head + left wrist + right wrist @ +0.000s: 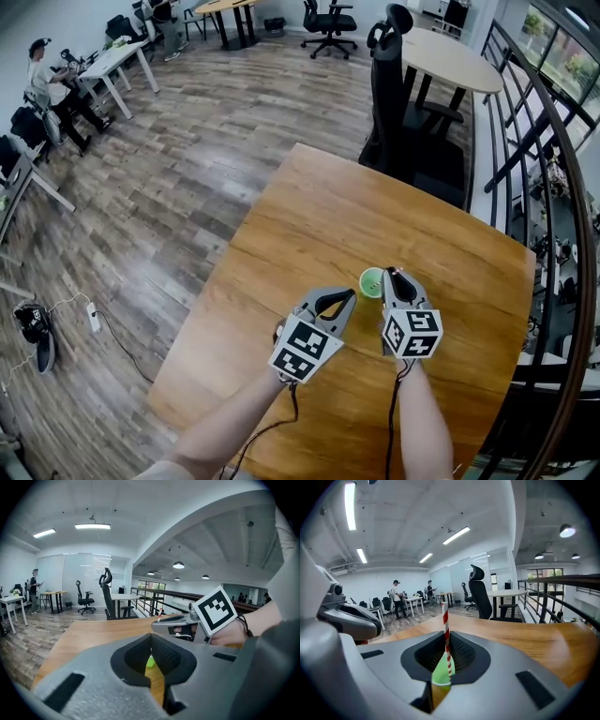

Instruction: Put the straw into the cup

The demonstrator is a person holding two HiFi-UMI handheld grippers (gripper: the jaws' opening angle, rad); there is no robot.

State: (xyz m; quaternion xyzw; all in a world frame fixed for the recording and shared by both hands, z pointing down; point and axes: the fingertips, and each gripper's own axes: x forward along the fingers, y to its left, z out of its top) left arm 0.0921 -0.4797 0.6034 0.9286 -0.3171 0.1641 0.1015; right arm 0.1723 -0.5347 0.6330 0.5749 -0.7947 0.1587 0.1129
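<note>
Head view: a wooden table (309,225) is seen filling the middle and lower part of the frame, and a green cup (371,281) is set on it right of centre. The right gripper (392,274) is held with its tips at the cup's right rim. The left gripper (351,294) is held just beside the cup on its lower left, and its marker cube (305,349) is turned toward the lower edge of the frame. Both forearms are seen entering from the bottom of the frame. A black office chair (389,84) is placed at the table's far edge near the top of the frame, and a railing (553,187) runs down the right side.

In the right gripper view, the right gripper (446,639) is seen with its jaws clamped on a red and white striped straw (445,616), which is held upright at the centre of the frame. The cup (440,670) is seen directly below, between the jaws. Whether the straw's lower end is inside the cup cannot be told.

In the left gripper view, the left gripper (151,639) is shown with its jaws closed together at the tips, and nothing is gripped. A sliver of the cup (150,662) is visible through the gap beneath the tips. The right gripper (180,624) is seen right of centre, with the straw's tip (160,615) rising just above it.
</note>
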